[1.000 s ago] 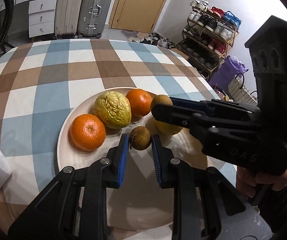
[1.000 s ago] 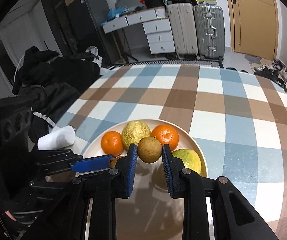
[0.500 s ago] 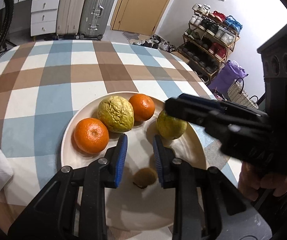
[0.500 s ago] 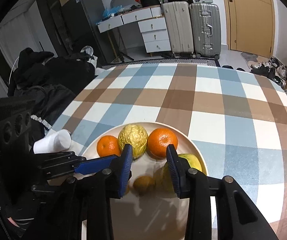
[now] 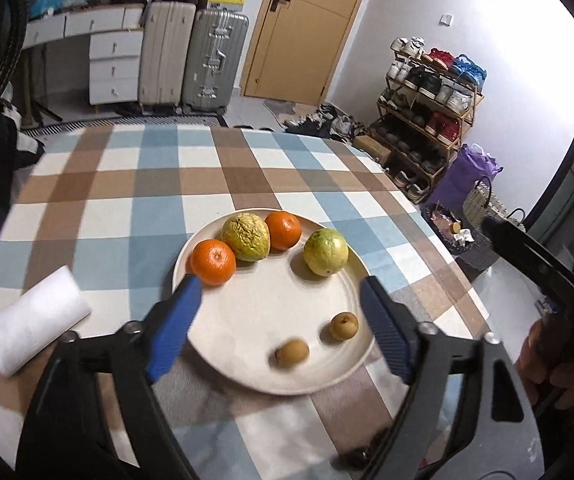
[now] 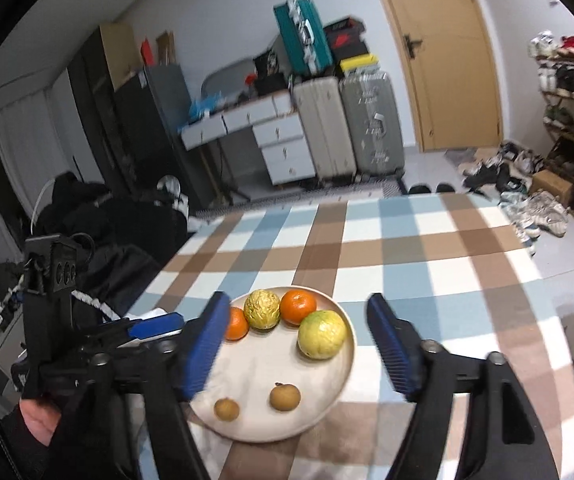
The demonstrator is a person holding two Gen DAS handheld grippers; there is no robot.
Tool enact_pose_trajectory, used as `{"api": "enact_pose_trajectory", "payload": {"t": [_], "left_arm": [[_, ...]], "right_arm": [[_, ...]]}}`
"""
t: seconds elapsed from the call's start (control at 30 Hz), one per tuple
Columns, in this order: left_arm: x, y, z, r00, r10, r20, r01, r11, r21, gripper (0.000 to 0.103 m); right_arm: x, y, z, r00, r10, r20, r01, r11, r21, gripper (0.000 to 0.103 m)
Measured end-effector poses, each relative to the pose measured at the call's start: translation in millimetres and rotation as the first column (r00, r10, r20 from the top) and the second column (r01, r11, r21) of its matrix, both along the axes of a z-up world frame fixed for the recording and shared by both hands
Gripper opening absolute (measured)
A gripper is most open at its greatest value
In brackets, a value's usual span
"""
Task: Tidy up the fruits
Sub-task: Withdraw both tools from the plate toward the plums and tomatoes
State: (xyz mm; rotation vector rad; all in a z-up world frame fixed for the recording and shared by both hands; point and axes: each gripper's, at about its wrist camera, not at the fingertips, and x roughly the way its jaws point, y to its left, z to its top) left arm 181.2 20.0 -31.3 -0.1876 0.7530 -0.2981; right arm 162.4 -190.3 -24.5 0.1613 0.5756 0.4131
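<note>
The round cream ceramic plate (image 5: pixel 343 280) sits on the blue, brown and white checked tablecloth (image 5: pixel 127 200), near the cloth's front edge; beyond the plate the cloth runs bare to its far edge. Left of the plate, just apart from its rim, lies a white paper roll (image 5: pixel 31 324).

Along the plate's far rim, three fruits form a touching row — a bright orange mandarin (image 5: pixel 213 262), a wrinkled yellow fruit (image 5: pixel 245 237) and a second orange mandarin (image 5: pixel 283 230). Right of that row, set apart from it, rests a smooth yellow-green round fruit (image 5: pixel 326 252). Near the plate's front rim lie two small brown fruits, one on the left (image 5: pixel 291 353) and one on the right (image 5: pixel 344 325), close together but not touching; the plate's middle is bare.

The left gripper (image 5: pixel 283 324) is spread wide and holds nothing, its blue pads (image 5: pixel 175 326) straddling the plate's front half with both small brown fruits between them. The right gripper (image 6: pixel 303 348) is likewise spread wide and empty, raised above the plate — the fruits lie below and between its fingers, touching neither.
</note>
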Motion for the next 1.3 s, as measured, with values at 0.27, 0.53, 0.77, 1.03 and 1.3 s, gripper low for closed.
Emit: {"api": "enact_pose_trajectory", "payload": {"t": [0.27,0.53,0.77,1.03,1.3], "left_arm": [[-58.2,-16.3,15.1,0.999,0.039,0.034,-0.042,0.995,0.087,0.098],[-111.6,-21.5,15.4,0.996,0.069,0.051,-0.074,0.991,0.113,0.102],[-142.3,-17.7,-3.2,0.996,0.084,0.008,-0.084,0.990,0.114,0.102],[-153.2,-13.8,-33.5,0.994,0.095,-0.060,-0.088,0.990,0.109,0.102],[-155.3,-13.0,-43.7,0.992,0.100,-0.079,-0.091,0.990,0.112,0.102]], "right_arm": [[-73.1,-12.4,7.7,0.997,-0.004,0.079,0.003,1.000,0.010,0.101],[-132.3,-5.0,0.0,0.993,0.006,0.114,-0.004,1.000,-0.022,0.103],[-161.2,-5.3,-19.6,0.997,-0.003,0.075,0.004,1.000,-0.005,0.103],[-181.5,-2.7,-53.2,1.000,0.006,-0.008,-0.006,1.000,-0.009,0.103],[-186.0,12.0,-92.9,0.992,0.055,-0.114,-0.055,0.998,-0.001,0.102]]}}
